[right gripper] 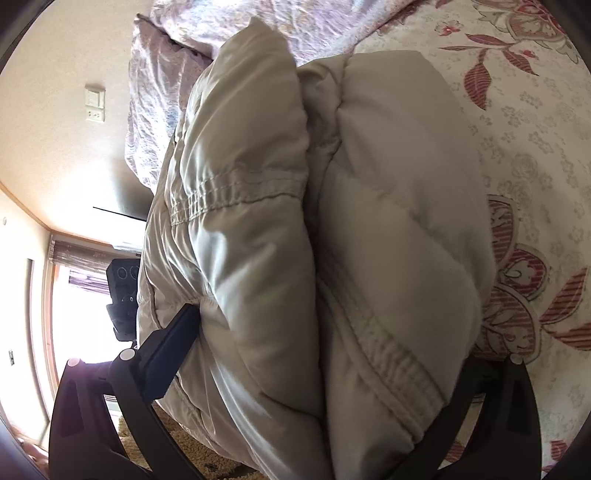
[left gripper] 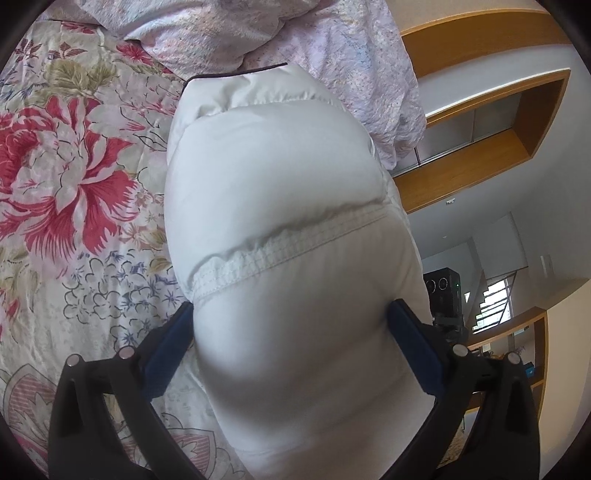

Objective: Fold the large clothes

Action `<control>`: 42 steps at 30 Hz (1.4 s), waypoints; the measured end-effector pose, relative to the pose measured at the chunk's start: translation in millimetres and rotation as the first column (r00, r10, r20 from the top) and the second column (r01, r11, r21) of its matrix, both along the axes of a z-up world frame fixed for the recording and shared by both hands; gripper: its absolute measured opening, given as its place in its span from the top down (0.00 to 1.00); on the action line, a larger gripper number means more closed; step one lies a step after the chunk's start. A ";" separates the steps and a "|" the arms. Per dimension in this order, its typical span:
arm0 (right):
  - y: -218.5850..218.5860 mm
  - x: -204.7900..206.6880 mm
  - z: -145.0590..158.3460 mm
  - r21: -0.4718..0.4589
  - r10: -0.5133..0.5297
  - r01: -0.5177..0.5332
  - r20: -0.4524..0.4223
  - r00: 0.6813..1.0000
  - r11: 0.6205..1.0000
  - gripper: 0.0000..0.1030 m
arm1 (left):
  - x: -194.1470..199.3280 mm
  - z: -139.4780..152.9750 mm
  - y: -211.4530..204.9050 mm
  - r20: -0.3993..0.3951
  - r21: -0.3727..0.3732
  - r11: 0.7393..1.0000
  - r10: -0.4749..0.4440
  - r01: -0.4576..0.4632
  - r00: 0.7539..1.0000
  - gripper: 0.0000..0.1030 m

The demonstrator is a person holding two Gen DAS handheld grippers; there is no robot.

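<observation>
A puffy white quilted jacket with stitched seams and a dark-trimmed edge lies over the floral bedspread. My left gripper is shut on a thick padded section of it, blue pads pressing both sides. In the right wrist view the jacket looks beige and bunched in thick folds. My right gripper is shut on this folded bulk; the left finger shows, the right finger is hidden behind the fabric.
A crumpled pale lilac quilt lies at the bed's far end, also in the right wrist view. Wooden wall shelves stand to the right. A black device on a stand is beside the bed.
</observation>
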State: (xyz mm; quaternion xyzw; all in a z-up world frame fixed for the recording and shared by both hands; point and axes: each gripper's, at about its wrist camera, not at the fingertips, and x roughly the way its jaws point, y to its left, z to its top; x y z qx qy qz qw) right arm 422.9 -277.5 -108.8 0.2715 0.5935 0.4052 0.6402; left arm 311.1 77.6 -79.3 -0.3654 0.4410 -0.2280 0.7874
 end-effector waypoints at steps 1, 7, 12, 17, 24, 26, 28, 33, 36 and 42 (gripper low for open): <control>-2.4 -4.7 3.0 0.012 0.003 -0.003 0.010 1.000 1.000 0.03 | -1.0 1.3 -0.7 0.005 -0.002 1.000 0.000 0.000 1.000 0.04; -0.6 -16.6 10.4 0.074 -0.014 0.011 0.042 0.999 0.997 0.16 | -8.5 8.2 0.9 0.034 -0.032 1.000 -0.001 0.002 0.999 0.17; 8.8 -15.0 27.5 0.108 -0.019 0.010 0.074 0.997 0.994 0.21 | -8.3 21.0 10.9 0.081 -0.056 0.998 0.024 -0.019 0.996 0.18; 46.2 6.6 54.2 0.092 0.019 -0.032 0.138 0.990 0.995 0.21 | -7.4 37.5 39.2 0.128 -0.052 0.995 0.088 -0.082 0.988 0.18; 124.2 42.6 48.0 0.078 0.102 -0.113 0.127 0.987 0.991 0.22 | -8.7 42.0 96.6 0.147 0.003 0.977 0.212 -0.215 0.966 0.18; 142.1 52.8 46.4 0.077 0.118 -0.128 0.124 0.985 0.989 0.22 | -9.3 41.2 110.3 0.149 0.016 0.969 0.242 -0.247 0.959 0.18; 148.6 59.6 42.7 0.073 0.126 -0.136 0.135 0.983 0.988 0.22 | -8.4 39.3 121.2 0.156 0.029 0.964 0.258 -0.265 0.954 0.18; 136.9 72.7 17.0 0.053 0.109 -0.113 0.088 0.990 0.992 0.21 | -2.6 23.4 131.1 0.145 0.069 0.959 0.262 -0.274 0.954 0.18; 123.5 69.4 12.6 0.060 0.097 -0.103 0.086 0.992 0.993 0.20 | -1.2 24.9 128.6 0.163 0.108 0.956 0.253 -0.272 0.954 0.18; 123.8 74.0 -0.1 0.069 0.061 -0.064 0.048 0.997 0.996 0.14 | 0.7 25.0 127.6 0.162 0.138 0.947 0.267 -0.290 0.950 0.14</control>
